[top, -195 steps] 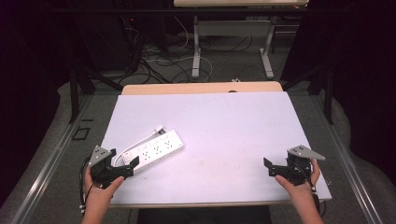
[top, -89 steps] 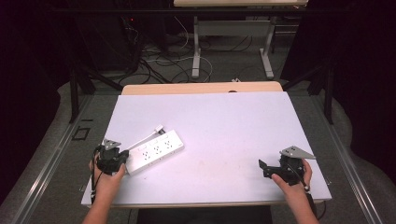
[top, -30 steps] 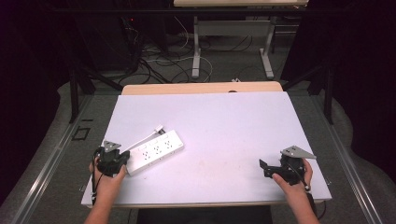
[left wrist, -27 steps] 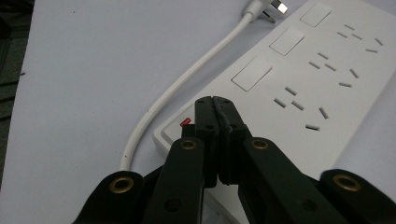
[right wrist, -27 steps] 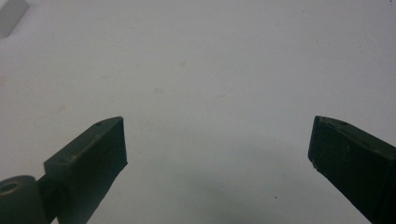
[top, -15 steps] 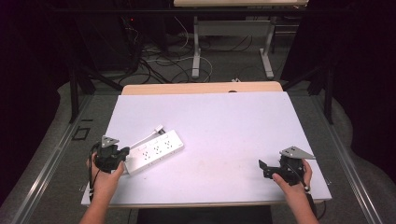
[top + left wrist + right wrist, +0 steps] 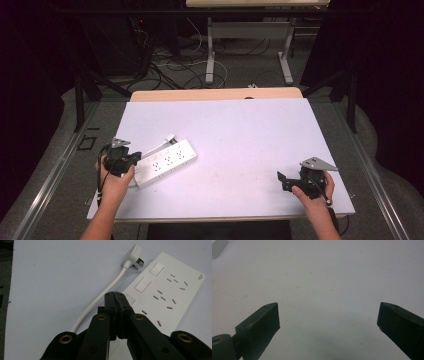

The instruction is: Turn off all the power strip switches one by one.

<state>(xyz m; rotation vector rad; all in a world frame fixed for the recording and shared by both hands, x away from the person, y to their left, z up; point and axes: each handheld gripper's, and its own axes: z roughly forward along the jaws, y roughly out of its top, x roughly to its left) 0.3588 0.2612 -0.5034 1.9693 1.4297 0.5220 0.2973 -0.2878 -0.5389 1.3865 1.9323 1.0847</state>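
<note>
We see the white power strip (image 7: 165,163) lying flat near the desk's (image 7: 240,130) left edge, toward the front, its short cord (image 7: 100,302) curling to a plug (image 7: 132,253) beside it. Our left tongs (image 7: 134,157) sit at its near end, jaws pressed together with nothing between them. Our right tongs (image 7: 281,179) gape wide over bare desk near the front right corner.

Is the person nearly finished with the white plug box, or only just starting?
Just starting, it seems. Done: nothing visibly. In hand: the shut left gripper sits over the near end of the flat white plastic power strip, holding nothing. Left: its white plug lies loose on the white table; the open right gripper waits far off.
</note>
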